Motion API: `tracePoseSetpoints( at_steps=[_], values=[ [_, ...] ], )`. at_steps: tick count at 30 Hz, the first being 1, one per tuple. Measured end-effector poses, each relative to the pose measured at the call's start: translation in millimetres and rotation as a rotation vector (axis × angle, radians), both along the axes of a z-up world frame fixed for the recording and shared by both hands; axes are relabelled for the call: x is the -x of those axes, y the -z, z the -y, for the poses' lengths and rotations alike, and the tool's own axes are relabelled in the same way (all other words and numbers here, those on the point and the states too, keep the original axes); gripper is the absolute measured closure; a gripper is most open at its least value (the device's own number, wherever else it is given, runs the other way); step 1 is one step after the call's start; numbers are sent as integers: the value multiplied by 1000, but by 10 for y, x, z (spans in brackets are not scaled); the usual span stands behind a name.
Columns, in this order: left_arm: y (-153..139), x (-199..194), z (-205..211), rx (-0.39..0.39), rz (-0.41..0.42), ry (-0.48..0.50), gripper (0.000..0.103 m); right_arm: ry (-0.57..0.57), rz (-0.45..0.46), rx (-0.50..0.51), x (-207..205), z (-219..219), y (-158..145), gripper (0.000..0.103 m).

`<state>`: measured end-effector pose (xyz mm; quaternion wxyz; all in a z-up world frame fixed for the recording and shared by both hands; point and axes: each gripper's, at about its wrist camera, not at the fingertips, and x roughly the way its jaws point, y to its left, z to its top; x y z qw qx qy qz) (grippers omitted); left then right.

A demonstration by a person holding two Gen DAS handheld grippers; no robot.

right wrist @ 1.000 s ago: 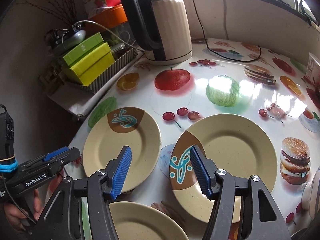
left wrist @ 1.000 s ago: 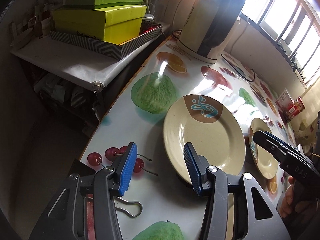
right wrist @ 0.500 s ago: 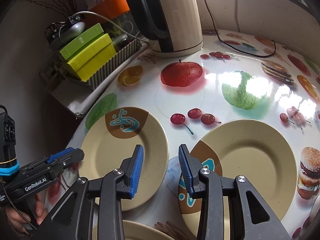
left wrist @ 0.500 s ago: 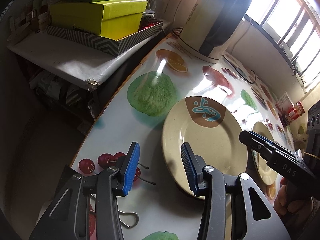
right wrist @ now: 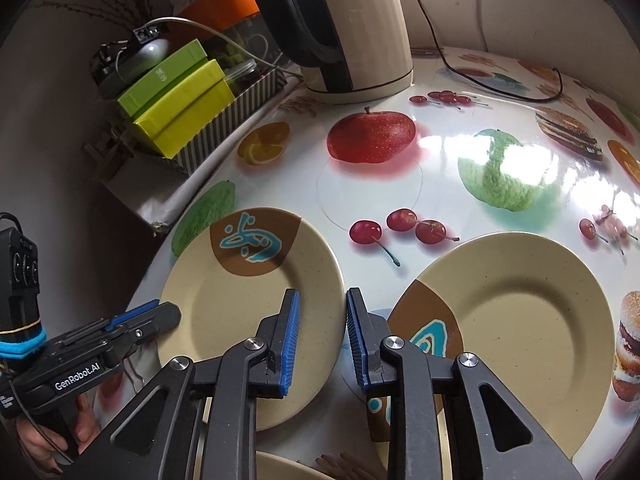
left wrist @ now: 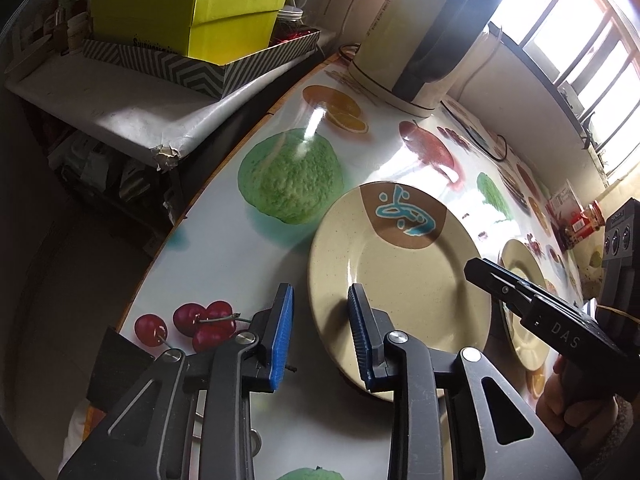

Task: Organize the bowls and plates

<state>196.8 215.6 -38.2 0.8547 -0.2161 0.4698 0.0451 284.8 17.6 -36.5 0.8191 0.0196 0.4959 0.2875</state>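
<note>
The left gripper (right wrist: pixel 160 316) carries white lettering reading "GenRobot.AI" on its side, legible only in the right wrist view; the right gripper (left wrist: pixel 476 270) shows "DAS" on its body in the left wrist view.

2 beige plates with a brown patch and a turquoise motif lie on the fruit-printed tablecloth (right wrist: pixel 440 184). The left plate (left wrist: pixel 400 280) sits near the table's left edge, and both tools straddle its rim from opposite sides. The left gripper (left wrist: pixel 320 332) is narrowing, the near-left rim between its blue pads (left wrist: pixel 282 336), a gap visible on each side. The right gripper (right wrist: pixel 322 336) is also narrowing around the plate's right rim (right wrist: pixel 256 308), pads not yet pressing.

The right plate (right wrist: pixel 512 332) lies just beside it, apart. The right wrist view alone shows a 3rd plate's rim (right wrist: pixel 288 468) at the bottom and a printed burger (right wrist: pixel 628 344). The left wrist view alone shows the window (left wrist: pixel 580 20).

A cream electric kettle (right wrist: pixel 352 28) stands behind, with green and yellow boxes (left wrist: pixel 188 20) on a side shelf.
</note>
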Motion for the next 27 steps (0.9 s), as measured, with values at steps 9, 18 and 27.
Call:
tracePoseSetpoints(
  at_steps=[9, 18, 27],
  values=[
    [-16, -10, 32, -12, 8, -4, 82, 14, -12, -18, -24, 41, 12, 87],
    [-78, 1, 45, -23, 16, -8, 82, 22, -16, -33, -15, 52, 7, 87],
    [-226, 101, 92, -26, 41, -4, 82, 30, -4, -66, 57, 135, -124, 87]
  ],
)
